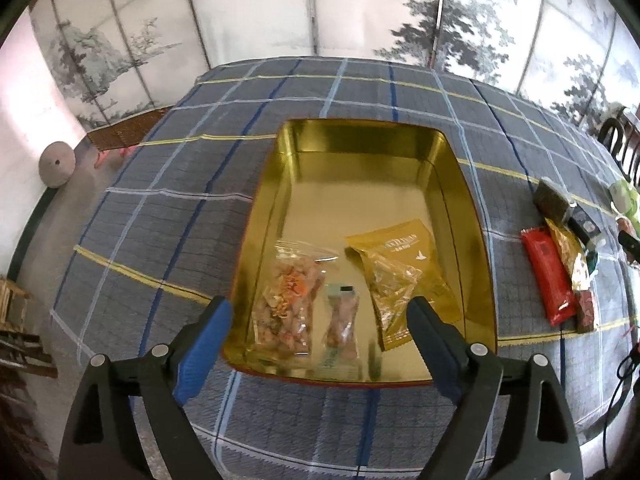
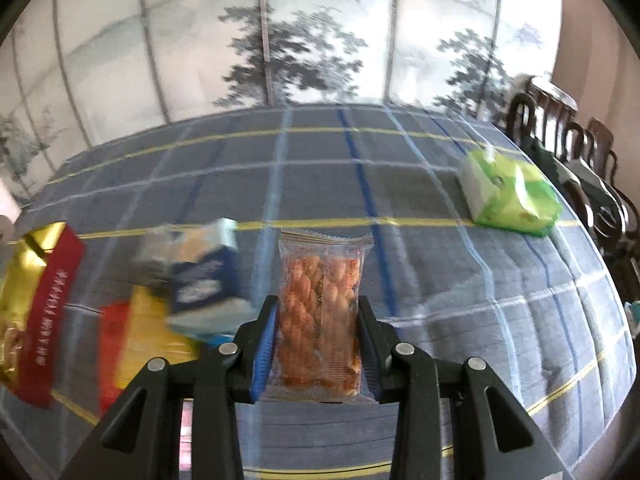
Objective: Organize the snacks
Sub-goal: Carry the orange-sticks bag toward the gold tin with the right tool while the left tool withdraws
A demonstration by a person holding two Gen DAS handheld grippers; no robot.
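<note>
Left wrist view: shiny gold rectangular metal tin [image 1: 472, 216] with rounded corners sits open on a blue-grey plaid tablecloth [image 1: 168, 208] with yellow and pale-blue lines. Inside the tin, near end: clear crinkly plastic bag of pinkish-orange snacks [image 1: 286, 300], small clear twisted-snack packet [image 1: 342, 320], matte gold foil pouch [image 1: 404, 264] with a clear packet lying on its lower half. All three lie flat, side by side. Left gripper [image 1: 320, 320], black frame with blue ribbed pads, pitched steeply down over the tin's near edge, jaws spread wide, nothing between them; the small packet lies below the gap, untouched. Right of the tin, apart from it: glossy red long pack [image 1: 546, 276], gold foil pack [image 1: 568, 252] just beside it, dark square packet [image 1: 550, 198] further back.

Right wrist view: right gripper [image 2: 318, 344] clenched on a clear plastic packet of orange-brown twisted fried dough [image 2: 322, 300], pads pressing both long sides, packet upright along the fingers, serrated seal on top, lifted above the cloth. View blurred on the left: dark blue and white carton [image 2: 208, 276], yellow-red pack [image 2: 136, 340], and the tin's red outer wall with gold rim [image 2: 44, 312] at far left. Only this view shows the soft green-white tissue pack [image 2: 508, 196] clearly, far right, and dark wooden chairs [image 2: 568, 136] past the table edge. Tin interior shows only in the left view.
</note>
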